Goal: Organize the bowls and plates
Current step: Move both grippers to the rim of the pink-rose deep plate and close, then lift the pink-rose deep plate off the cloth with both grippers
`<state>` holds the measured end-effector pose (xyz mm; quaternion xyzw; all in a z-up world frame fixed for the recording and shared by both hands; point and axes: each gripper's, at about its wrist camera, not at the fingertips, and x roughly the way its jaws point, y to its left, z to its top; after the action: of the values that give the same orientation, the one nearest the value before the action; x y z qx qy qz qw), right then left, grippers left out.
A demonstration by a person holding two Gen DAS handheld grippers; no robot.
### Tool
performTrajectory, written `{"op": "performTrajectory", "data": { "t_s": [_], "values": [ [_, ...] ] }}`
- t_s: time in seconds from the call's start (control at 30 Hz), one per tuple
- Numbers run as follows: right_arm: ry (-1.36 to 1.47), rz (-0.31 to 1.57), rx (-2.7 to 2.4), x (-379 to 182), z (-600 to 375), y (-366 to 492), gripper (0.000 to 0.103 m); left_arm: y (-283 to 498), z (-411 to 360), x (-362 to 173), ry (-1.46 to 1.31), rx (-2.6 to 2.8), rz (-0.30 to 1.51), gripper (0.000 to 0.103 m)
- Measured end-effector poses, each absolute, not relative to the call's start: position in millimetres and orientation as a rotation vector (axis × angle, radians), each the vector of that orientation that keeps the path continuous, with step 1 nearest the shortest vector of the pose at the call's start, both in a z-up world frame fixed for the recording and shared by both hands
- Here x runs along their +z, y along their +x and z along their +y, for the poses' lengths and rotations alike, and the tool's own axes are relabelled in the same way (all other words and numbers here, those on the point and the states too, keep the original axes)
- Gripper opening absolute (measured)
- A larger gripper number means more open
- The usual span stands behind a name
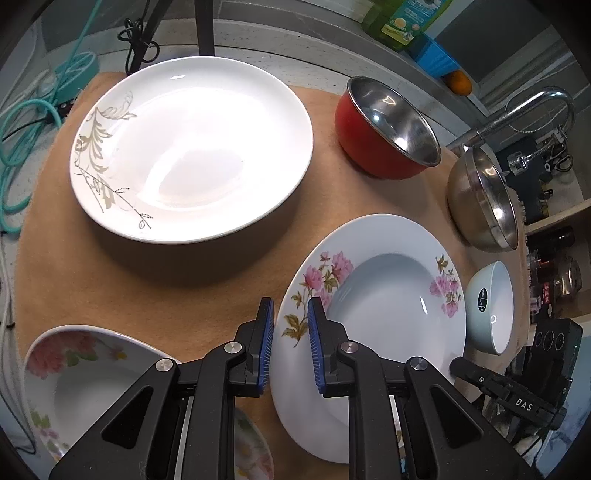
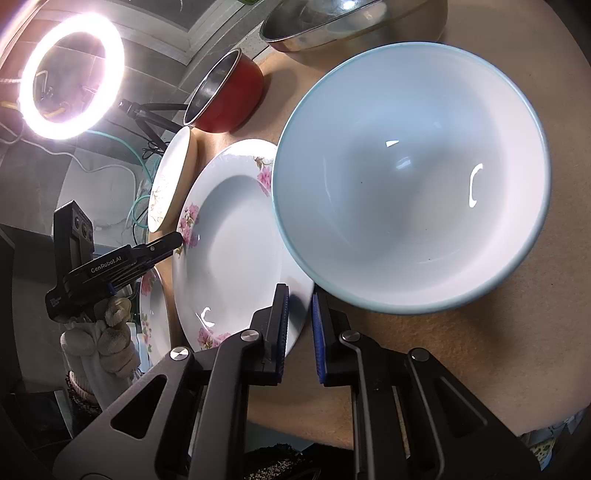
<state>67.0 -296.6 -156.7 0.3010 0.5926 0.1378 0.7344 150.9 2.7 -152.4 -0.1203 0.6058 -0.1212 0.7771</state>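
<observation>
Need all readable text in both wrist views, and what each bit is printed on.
"DAS" on the right gripper body, seen in the left wrist view.
"GenRobot.AI" on the left gripper body, seen in the right wrist view.
Dark round logo on the pale blue bowl: too small to read.
Green bottle label: blurred, unreadable.
Small white label low on the left gripper's body: unreadable.
</observation>
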Motion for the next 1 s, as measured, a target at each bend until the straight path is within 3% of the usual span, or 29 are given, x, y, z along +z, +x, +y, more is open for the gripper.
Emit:
{"op": "performTrajectory", "data": {
  "t_s": [1.0],
  "values": [
    [0.567, 1.315, 0.300, -151, -281, 61, 0.013, 124, -6, -151, -0.206, -0.231, 1.312, 0.017]
  ]
}}
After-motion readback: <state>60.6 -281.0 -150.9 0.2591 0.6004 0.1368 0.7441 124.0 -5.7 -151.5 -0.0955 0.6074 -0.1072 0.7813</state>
